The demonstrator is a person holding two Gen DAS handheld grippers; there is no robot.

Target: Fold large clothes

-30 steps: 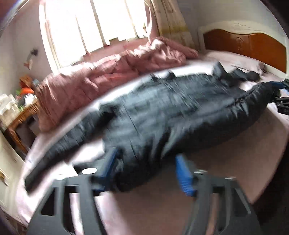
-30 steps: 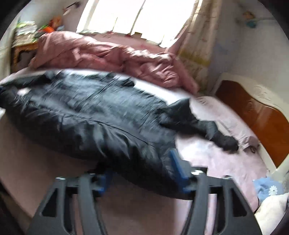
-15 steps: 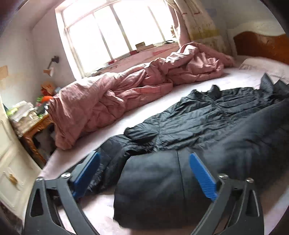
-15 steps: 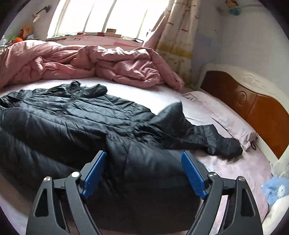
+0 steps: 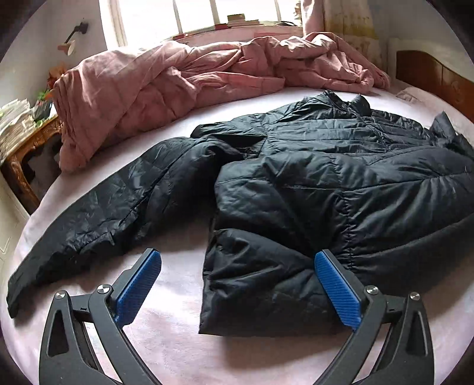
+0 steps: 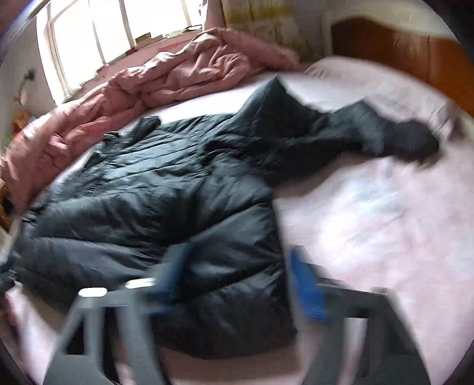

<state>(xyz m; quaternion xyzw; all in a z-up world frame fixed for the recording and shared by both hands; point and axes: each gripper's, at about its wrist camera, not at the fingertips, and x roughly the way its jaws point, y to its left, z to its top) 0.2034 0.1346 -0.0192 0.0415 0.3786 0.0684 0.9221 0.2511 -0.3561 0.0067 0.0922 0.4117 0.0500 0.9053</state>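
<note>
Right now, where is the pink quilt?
In the left wrist view the pink quilt lies bunched along the far side of the bed, under the window, behind the black jacket.

Black puffer jacket (image 5: 311, 183): quilted, slightly shiny cloth; pink duvet (image 5: 177, 74): crumpled matt cloth; bed sheet (image 5: 177, 340): soft pale fabric; headboard (image 6: 414, 50): glossy wood; gripper pads (image 5: 337, 287): ribbed blue plastic
</note>
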